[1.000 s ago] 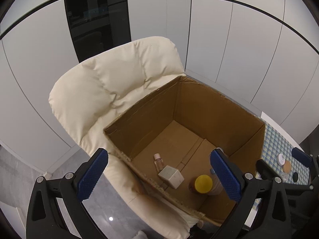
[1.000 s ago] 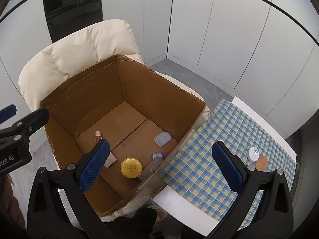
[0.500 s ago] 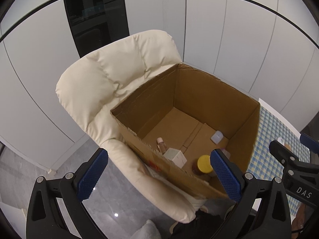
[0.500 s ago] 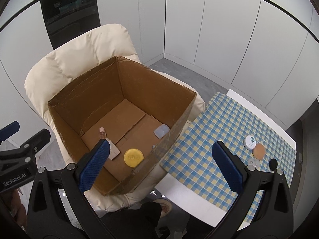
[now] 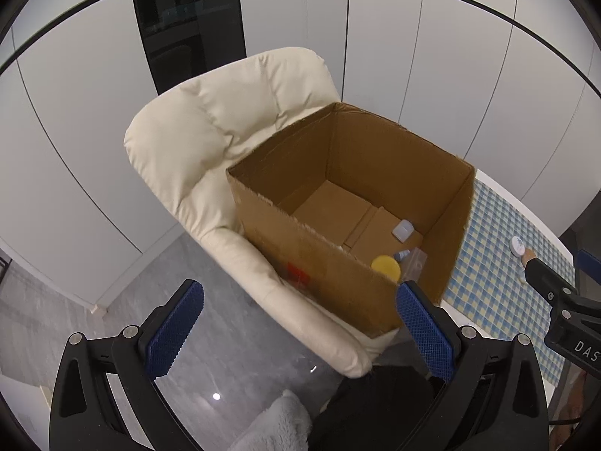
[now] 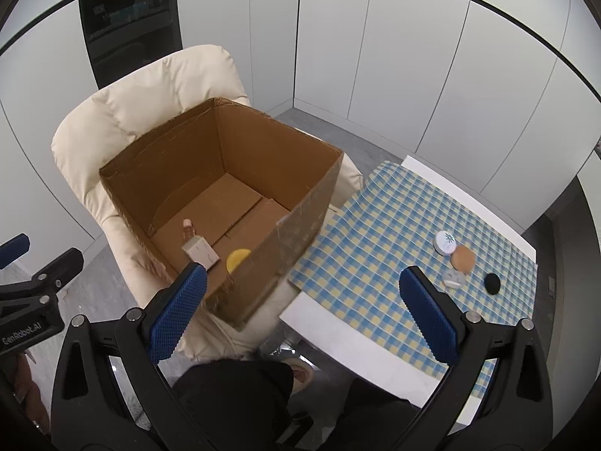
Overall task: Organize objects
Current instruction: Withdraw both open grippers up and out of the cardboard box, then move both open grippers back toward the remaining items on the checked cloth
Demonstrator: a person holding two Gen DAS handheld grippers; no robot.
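Cardboard box point(image 6: 240, 173): one yellow lid point(image 6: 237, 259); four items on checked cloth point(image 6: 379, 248); both grippers spread, empty.

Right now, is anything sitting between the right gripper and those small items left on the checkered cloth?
Nothing visible does. The right gripper is open and empty, and the cloth ahead of it is bare up to the white lid, tan disc, clear piece and black cap. The cardboard box stands off to the side.

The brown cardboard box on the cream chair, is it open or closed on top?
Open. The brown cardboard box shows no top flaps, and its floor shows, with a yellow round lid inside.
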